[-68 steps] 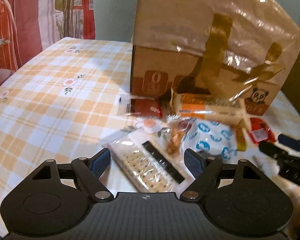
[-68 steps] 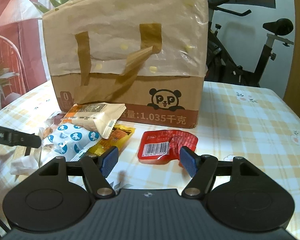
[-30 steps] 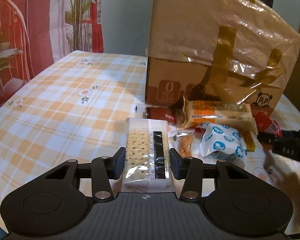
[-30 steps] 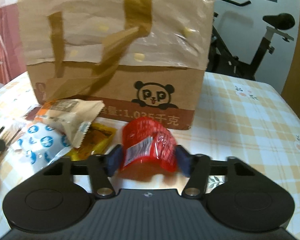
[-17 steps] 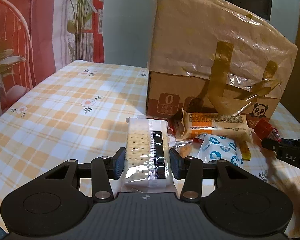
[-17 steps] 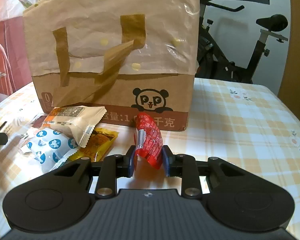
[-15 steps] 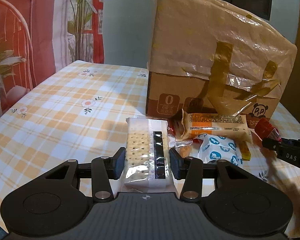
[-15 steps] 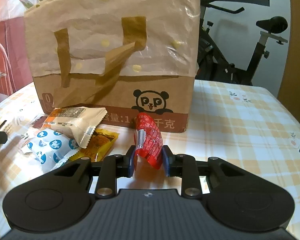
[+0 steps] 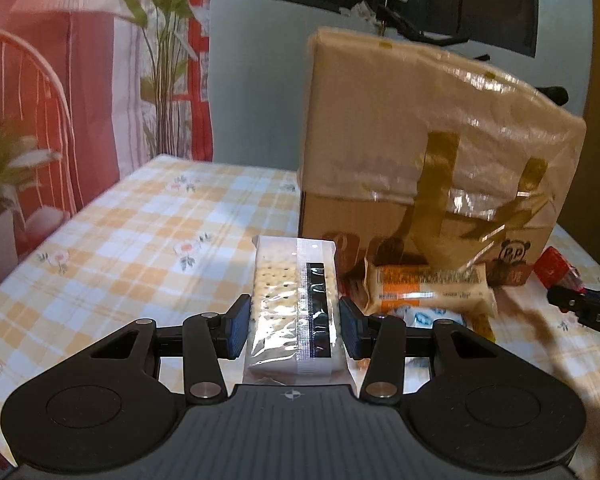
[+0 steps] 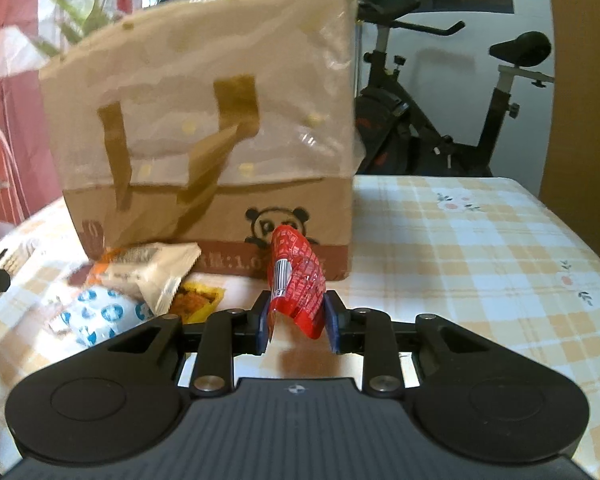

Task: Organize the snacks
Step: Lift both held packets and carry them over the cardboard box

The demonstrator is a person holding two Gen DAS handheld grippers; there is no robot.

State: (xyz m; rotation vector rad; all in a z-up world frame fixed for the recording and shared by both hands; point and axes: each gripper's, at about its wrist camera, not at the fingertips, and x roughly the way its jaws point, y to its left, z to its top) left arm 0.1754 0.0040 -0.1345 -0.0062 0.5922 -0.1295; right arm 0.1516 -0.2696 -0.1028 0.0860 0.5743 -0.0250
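Observation:
My left gripper [image 9: 294, 330] is shut on a clear pack of crackers [image 9: 294, 300] and holds it above the checked tablecloth [image 9: 132, 240]. My right gripper [image 10: 298, 322] is shut on a folded red snack packet [image 10: 298, 280], lifted off the table; that red snack packet [image 9: 556, 272] and the right gripper's finger [image 9: 584, 310] show at the right edge of the left wrist view. A tall cardboard box [image 10: 204, 128] with a plastic-covered top and a panda print stands behind both. At its foot lie a beige-orange packet [image 10: 148, 270], a blue-dotted white packet [image 10: 100, 318] and a yellow packet [image 10: 194, 300].
The beige-orange packet [image 9: 428, 286] lies against the cardboard box [image 9: 432, 152] in the left wrist view. An exercise bike [image 10: 452, 120] stands behind the table on the right. Plants and a red curtain [image 9: 80, 92] are at the far left. The table's left edge [image 9: 4, 292] is near.
Both grippers rose with their packets. The right gripper's jaws closed tightly on the red packet, folding it upright. The box sits lower in both views.

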